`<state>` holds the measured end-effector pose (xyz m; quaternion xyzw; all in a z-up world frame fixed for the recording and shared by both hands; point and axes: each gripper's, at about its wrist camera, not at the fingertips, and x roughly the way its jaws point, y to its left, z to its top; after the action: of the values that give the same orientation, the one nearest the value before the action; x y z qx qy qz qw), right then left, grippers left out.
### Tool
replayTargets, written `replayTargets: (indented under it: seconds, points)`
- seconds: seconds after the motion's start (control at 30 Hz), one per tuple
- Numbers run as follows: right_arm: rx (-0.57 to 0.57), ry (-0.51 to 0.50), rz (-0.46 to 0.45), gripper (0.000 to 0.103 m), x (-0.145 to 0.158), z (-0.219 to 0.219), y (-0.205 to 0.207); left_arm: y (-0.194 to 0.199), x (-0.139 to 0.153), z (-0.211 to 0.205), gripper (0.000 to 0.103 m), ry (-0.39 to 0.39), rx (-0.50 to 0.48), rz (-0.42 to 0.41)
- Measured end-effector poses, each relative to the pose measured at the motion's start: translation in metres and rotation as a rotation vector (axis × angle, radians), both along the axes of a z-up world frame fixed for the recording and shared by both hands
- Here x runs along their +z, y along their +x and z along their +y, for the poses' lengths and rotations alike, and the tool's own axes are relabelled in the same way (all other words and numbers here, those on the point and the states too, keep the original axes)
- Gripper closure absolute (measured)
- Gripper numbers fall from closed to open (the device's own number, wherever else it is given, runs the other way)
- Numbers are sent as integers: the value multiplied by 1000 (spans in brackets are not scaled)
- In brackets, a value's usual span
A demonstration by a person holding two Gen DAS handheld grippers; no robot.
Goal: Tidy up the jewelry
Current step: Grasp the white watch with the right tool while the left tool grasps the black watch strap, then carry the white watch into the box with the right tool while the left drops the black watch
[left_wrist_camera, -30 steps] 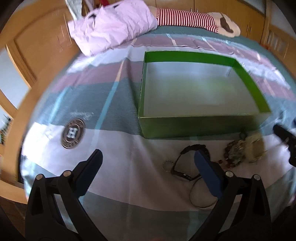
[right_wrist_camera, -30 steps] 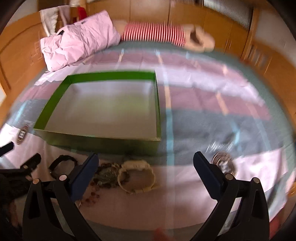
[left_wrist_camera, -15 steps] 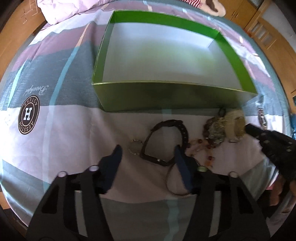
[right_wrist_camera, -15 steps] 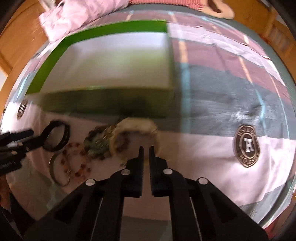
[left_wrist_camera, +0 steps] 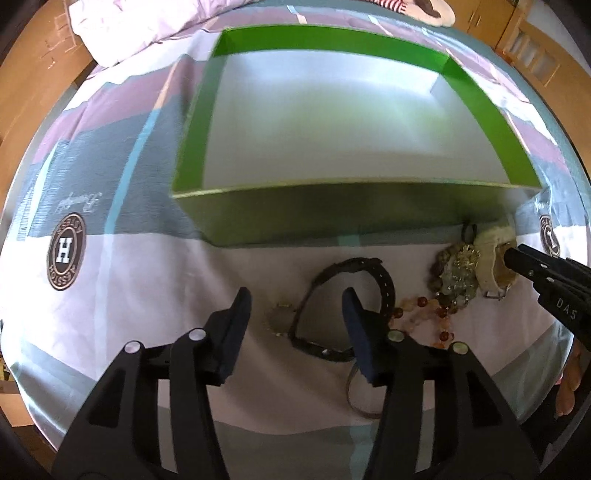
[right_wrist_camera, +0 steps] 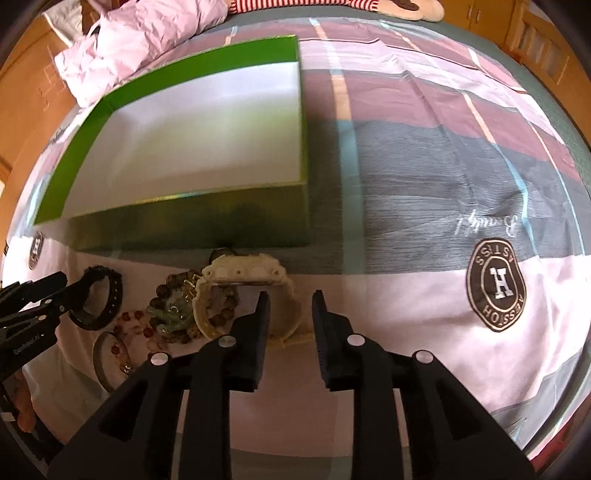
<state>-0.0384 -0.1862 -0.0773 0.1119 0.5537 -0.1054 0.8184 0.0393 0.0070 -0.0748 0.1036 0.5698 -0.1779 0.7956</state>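
Note:
A green box [left_wrist_camera: 280, 218] [right_wrist_camera: 192, 225] with a bare white floor stands on the bed. In front of it lies jewelry: a black watch [left_wrist_camera: 384, 280] [right_wrist_camera: 96, 299], a small round brooch [left_wrist_camera: 279, 319], amber beads [left_wrist_camera: 439, 314] [right_wrist_camera: 127, 321], a green beaded cluster [left_wrist_camera: 456, 275] [right_wrist_camera: 173, 306], a cream watch [left_wrist_camera: 493, 254] [right_wrist_camera: 243, 271] and a metal bangle [left_wrist_camera: 352, 391] [right_wrist_camera: 101, 362]. My left gripper [left_wrist_camera: 295, 306] is open, its fingers astride the black watch's strap. My right gripper [right_wrist_camera: 290, 304] is open, astride the cream watch's strap.
The bed cover [right_wrist_camera: 424, 177] is striped, with round H logos [left_wrist_camera: 66, 251] [right_wrist_camera: 495, 282]. A pink quilt [right_wrist_camera: 140, 40] and a striped plush toy [left_wrist_camera: 424, 7] lie behind the box. Wooden furniture [left_wrist_camera: 33, 59] surrounds the bed.
Both grippers have come down closer to the jewelry. The right gripper, shut half a second ago, has opened around the cream watch's strap. The left gripper stays around the black watch.

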Motion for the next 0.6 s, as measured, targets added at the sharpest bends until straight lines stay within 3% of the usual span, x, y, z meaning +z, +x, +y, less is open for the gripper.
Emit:
replayTargets:
  seconds: [0.17, 0.27, 0.33, 0.53, 0.6]
  points:
    - [22, -74, 2, 79, -2, 4, 3, 1, -10, -12, 56, 23, -20, 16]
    - [27, -76, -3, 79, -1, 4, 3, 2, -11, -11, 75, 30, -24, 8]
    - [32, -91, -8, 79, 1, 6, 3, 2, -11, -12, 94, 31, -26, -5]
    - [50, -109, -14, 80, 3, 15, 0, 0, -2, -1, 98, 2, -30, -22]
    - [60, -123, -25, 88, 3, 15, 1, -2, 3, 3, 98, -10, -26, -32]
